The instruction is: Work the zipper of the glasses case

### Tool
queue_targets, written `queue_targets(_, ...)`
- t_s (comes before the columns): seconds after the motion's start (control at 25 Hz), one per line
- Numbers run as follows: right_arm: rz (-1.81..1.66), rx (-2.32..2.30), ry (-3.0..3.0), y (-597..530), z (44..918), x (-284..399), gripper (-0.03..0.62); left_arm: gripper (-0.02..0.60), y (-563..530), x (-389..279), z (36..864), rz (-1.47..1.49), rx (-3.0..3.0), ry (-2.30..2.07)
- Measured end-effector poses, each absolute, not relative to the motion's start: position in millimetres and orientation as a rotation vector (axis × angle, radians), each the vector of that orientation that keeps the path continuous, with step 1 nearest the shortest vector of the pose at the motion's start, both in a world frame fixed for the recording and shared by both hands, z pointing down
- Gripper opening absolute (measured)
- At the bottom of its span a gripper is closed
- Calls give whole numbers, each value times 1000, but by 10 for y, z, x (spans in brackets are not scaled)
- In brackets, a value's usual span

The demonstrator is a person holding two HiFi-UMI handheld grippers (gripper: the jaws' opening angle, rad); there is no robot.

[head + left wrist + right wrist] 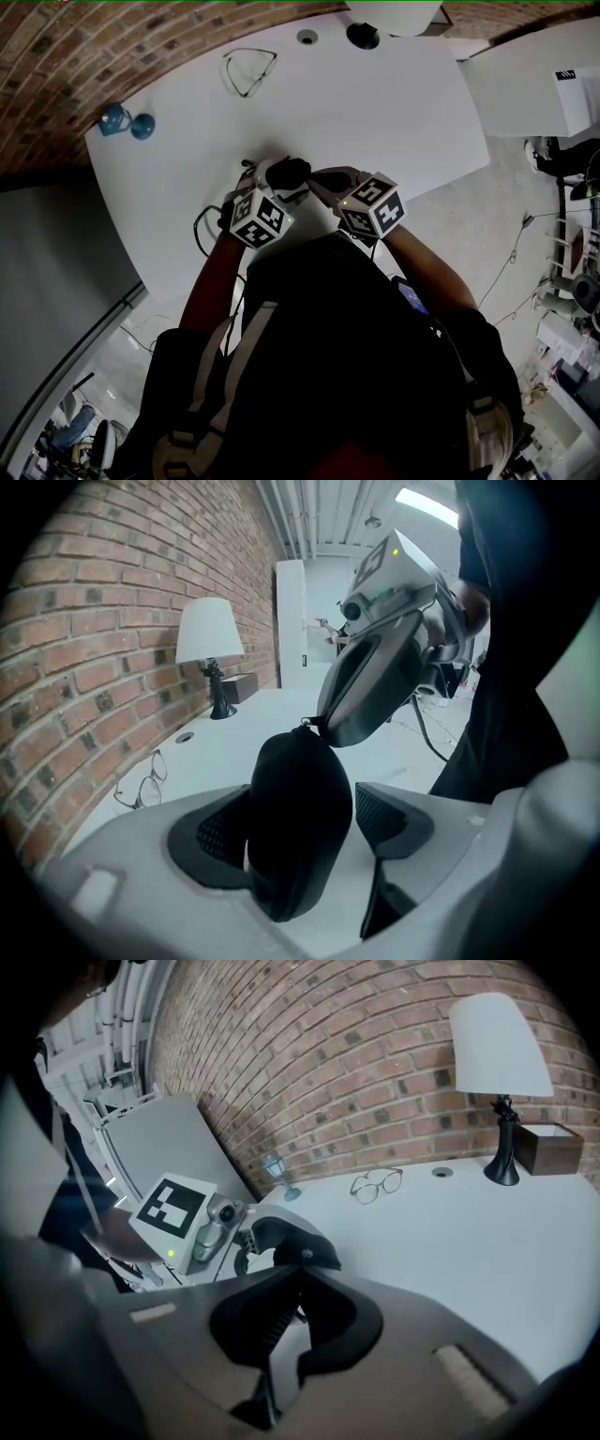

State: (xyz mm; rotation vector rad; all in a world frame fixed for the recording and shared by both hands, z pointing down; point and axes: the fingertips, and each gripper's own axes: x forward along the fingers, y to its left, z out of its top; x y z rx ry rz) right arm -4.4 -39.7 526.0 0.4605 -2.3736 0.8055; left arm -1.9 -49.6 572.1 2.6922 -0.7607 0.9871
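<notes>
Holding the glasses case (296, 789) on end btwn its jaws, our L gripper (302, 822) was clamped on it, one ribbed pad at each flank, w/ the case's lower end hanging down past the pads. We had the R gripper (299, 1269) pinched fully shut, tips right at the case's top end, where a small zipper pull (307, 726) stuck out; the tips sat on that pull. Both tools met close in front of us, over the near part of the white table (375, 103); whether the case touched the tabletop we couldn't tell. The case was black & rounded. Further back, well apart from the work, a pair of glasses (249, 71) lay on the table near the brick wall (356, 1063). A blue stemmed glass (126, 122) stood by the table's left corner as we looked down, & a lamp (208, 635) w/ a white shade stood at the far end, a small brown box (550, 1147) just beside it.
</notes>
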Motion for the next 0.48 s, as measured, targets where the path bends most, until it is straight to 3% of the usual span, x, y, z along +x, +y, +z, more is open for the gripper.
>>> queue_targets(0.16,822,428,-2378,-326,5247,-91,3,293,-516,-57,5727,1031,2730,-745)
queue_targets(0.48,923,388,-2379,-264,5246,-40,3,288,-404,-81,5725,1036,2774,-641)
